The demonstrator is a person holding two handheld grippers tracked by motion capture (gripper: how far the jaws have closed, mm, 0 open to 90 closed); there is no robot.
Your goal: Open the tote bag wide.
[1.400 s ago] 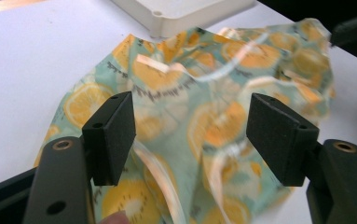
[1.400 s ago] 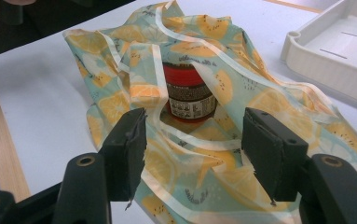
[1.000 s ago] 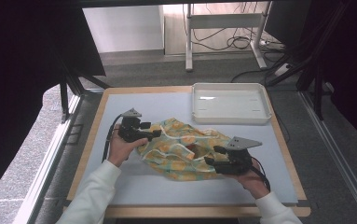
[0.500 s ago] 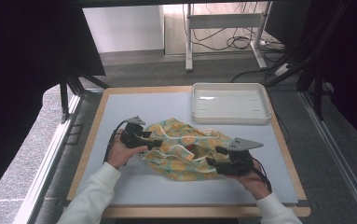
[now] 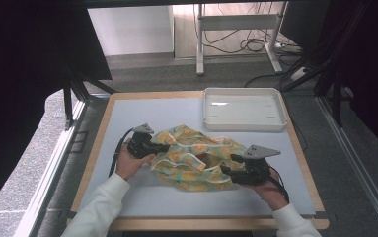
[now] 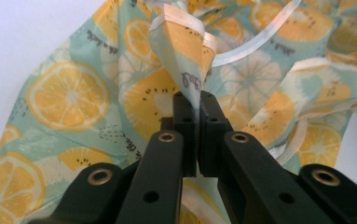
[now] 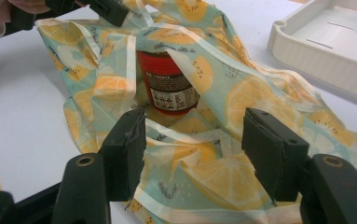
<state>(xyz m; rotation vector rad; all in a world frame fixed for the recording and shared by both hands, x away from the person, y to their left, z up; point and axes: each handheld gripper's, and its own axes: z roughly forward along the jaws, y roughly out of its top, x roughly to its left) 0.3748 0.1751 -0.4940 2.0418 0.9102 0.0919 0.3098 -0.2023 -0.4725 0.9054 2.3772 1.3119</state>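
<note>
1. Your left gripper [image 5: 158,147] sits at the middle left of the high view, at the left edge of the fruit-print bag [image 5: 196,158].
2. In the left gripper view its jaws are squeezed tight on a thin fold of the bag [image 6: 188,60], and the fold sticks up past the tips near the top middle of the frame.
3. Your right gripper [image 5: 229,169] is at the lower right of the high view, at the right side of the bag.
4. In the right gripper view its jaws stand wide apart, with bag cloth [image 7: 204,168] lying between them. They are not squeezing anything.
5. The bag lies crumpled on the white table top [image 5: 127,113], in the middle of the high view.
6. In the right gripper view you can see a red can [image 7: 168,84] inside the bag's mouth, just above the middle of the frame. It has a dark label.
7. A white tray [image 5: 244,124] sits at the upper right of the table in the high view, just apart from the bag.
8. Your other gripper [image 7: 99,8] shows at the top left of the right gripper view, holding the far edge of the bag.
</note>
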